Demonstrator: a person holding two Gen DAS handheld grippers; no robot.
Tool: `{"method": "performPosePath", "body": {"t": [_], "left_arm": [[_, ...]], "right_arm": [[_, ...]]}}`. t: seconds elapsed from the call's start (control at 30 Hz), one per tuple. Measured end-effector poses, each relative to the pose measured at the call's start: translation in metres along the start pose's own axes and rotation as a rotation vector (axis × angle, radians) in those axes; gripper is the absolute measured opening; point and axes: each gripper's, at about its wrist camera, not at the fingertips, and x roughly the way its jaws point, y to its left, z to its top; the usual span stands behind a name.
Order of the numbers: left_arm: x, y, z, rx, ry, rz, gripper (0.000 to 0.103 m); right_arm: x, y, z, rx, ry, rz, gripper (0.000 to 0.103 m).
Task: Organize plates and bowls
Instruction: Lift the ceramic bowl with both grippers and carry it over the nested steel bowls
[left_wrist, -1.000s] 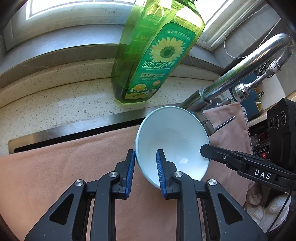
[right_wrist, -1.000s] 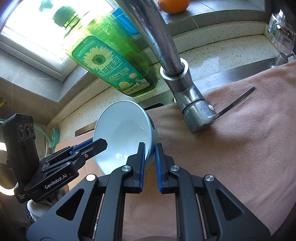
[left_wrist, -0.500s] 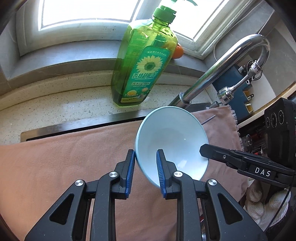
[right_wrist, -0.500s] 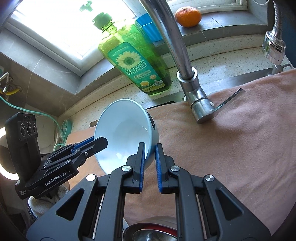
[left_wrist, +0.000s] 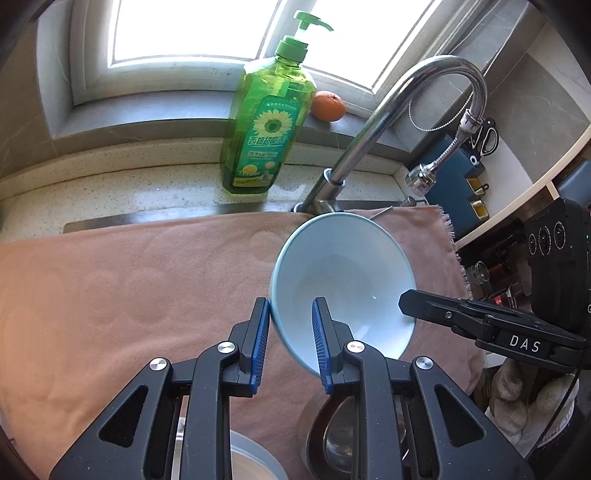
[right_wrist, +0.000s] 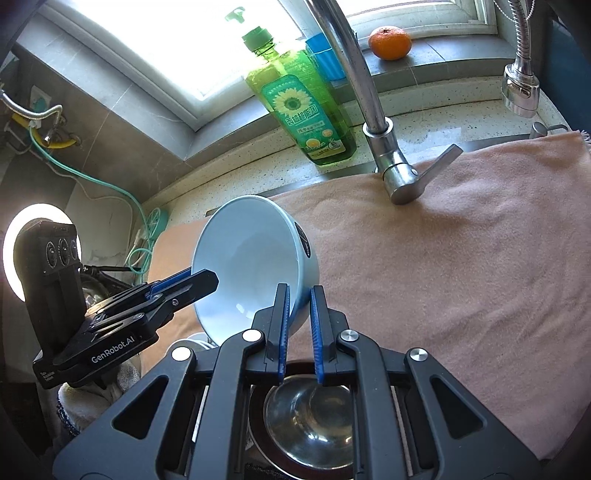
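Bowl (left_wrist: 341, 280), one and pale blue, hangs tilted over the pink towel (left_wrist: 129, 288), its rim pinched on opposite sides by my left gripper (left_wrist: 290, 341) and right gripper (right_wrist: 298, 332). Only the right view shows one steel bowl (right_wrist: 308, 417) beneath and a blue cup (right_wrist: 325, 59); both show one soap bottle (left_wrist: 264, 125), one orange (left_wrist: 328, 106), one tap (left_wrist: 369, 147).
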Motion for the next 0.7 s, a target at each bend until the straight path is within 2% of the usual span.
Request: {"method": "performPosePath", "body": {"t": [0.37,0.7], "left_arm": [[-0.017,-0.031,-0.05,-0.029,-0.006,-0.018,0.022],[-0.015,-0.047,-0.084,-0.047,0.016,-0.018,0.022]], "right_arm": [[-0.031,-0.011,-0.046,-0.023,0.021,0.006,0.011],[-0.039,-0.023,-0.08,-0.033,0.051,0.008,0.011]]}}
